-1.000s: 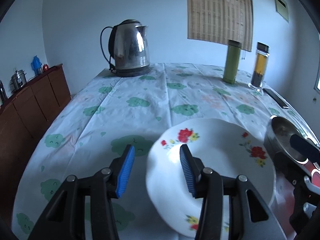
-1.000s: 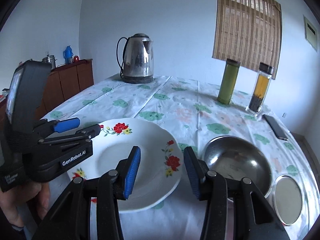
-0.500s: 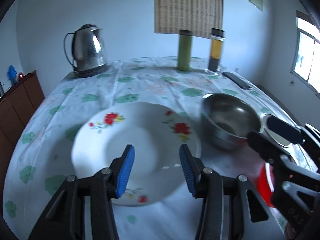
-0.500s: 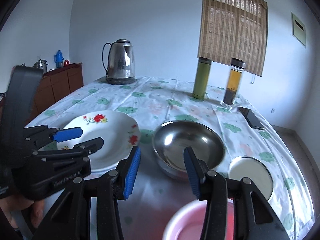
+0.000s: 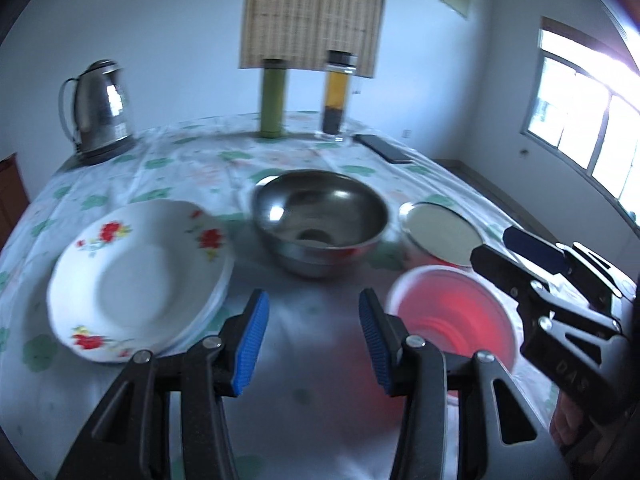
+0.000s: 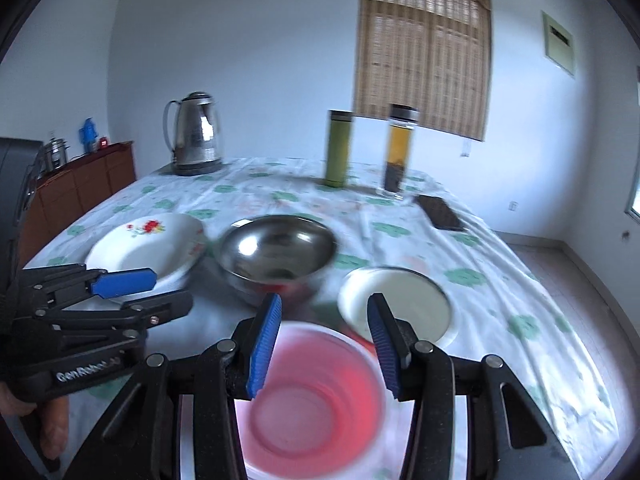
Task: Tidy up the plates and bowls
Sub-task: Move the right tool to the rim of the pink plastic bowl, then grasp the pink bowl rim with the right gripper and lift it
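A white floral plate [image 5: 136, 276] [image 6: 144, 248] lies on the table at the left. A steel bowl [image 5: 320, 220] [image 6: 276, 256] stands in the middle. A pink bowl [image 5: 452, 316] [image 6: 316, 400] sits near the front edge. A small white steel-rimmed dish [image 5: 440, 236] [image 6: 398, 304] lies to the right. My left gripper [image 5: 312, 336] is open and empty, over bare cloth between the plate and pink bowl. My right gripper [image 6: 324, 344] is open and empty, just above the pink bowl's far rim.
A kettle [image 5: 100, 108] [image 6: 196, 136], a green flask [image 5: 274, 98] [image 6: 338, 148] and a glass tea bottle [image 5: 338, 94] [image 6: 400, 148] stand at the back. A black phone [image 5: 382, 148] [image 6: 440, 212] lies at back right. A wooden cabinet [image 6: 76, 196] stands left of the table.
Both grippers have swung right and pulled back. The plate has slid to the left of both views, and the pink bowl and the small dish have come into view.
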`<state>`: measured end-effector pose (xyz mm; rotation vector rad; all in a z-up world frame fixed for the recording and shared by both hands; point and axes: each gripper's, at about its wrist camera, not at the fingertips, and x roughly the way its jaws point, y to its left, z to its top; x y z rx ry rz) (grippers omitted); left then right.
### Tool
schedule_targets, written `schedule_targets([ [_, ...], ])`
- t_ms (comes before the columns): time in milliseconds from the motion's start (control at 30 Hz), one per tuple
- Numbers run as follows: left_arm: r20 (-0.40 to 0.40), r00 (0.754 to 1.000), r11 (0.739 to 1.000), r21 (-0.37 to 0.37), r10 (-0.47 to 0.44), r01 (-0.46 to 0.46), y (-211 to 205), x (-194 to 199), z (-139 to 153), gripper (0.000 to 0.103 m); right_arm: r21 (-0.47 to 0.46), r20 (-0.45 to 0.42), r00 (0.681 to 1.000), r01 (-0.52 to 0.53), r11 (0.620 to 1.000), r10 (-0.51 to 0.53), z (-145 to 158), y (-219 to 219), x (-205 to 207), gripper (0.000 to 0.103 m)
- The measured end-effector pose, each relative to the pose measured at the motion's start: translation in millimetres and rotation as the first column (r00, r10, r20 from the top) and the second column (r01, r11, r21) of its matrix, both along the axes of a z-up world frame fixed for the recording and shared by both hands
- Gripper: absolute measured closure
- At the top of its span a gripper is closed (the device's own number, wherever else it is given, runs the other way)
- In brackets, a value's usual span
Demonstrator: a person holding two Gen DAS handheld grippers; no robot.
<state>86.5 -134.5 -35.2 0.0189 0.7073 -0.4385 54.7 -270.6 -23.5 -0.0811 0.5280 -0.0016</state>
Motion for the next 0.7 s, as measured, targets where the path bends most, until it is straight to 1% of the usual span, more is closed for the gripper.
schedule_targets([
  [167,0.007,0.997,0.997,-0.019,-0.079,0.079,-19,-6,1,0.056,0.006,-0.028,0.998,0.048,0.999,-0.048,-9,-26,-11,0.056],
  [267,0.001,0.995,0.995,-0.011,-0.097,0.097,-25,-8,-2,0.056,0.028,-0.046,0.997,0.061,0.998,-0.060,-16,-39,-16,0.056],
  [367,-0.015,0.994,0.994,-0.004,-0.110,0.110,-29,-7,-7,0.056,0.055,-0.067,0.997,0.053,0.997,-0.049,-23,-45,-19,0.056],
  [500,-0.032,0.990,0.991,-0.013,-0.134,0.134,-32,-7,-11,0.056,0.077,-0.083,0.996,0.031,0.997,-0.024,-29,-44,-19,0.056],
  [633,-0.050,0.985,0.987,-0.006,-0.163,0.162,-38,-7,-17,0.056,0.102,-0.104,0.995,0.012,0.995,-0.001,-36,-43,-15,0.056],
  [667,-0.057,0.984,0.985,-0.003,-0.170,0.170,-40,-8,-20,0.056,0.109,-0.109,0.994,0.006,0.994,0.006,-37,-42,-14,0.056],
  [700,-0.061,0.983,0.985,0.000,-0.174,0.174,-42,-7,-21,0.057,0.113,-0.116,0.993,0.000,0.994,0.014,-39,-42,-13,0.062],
])
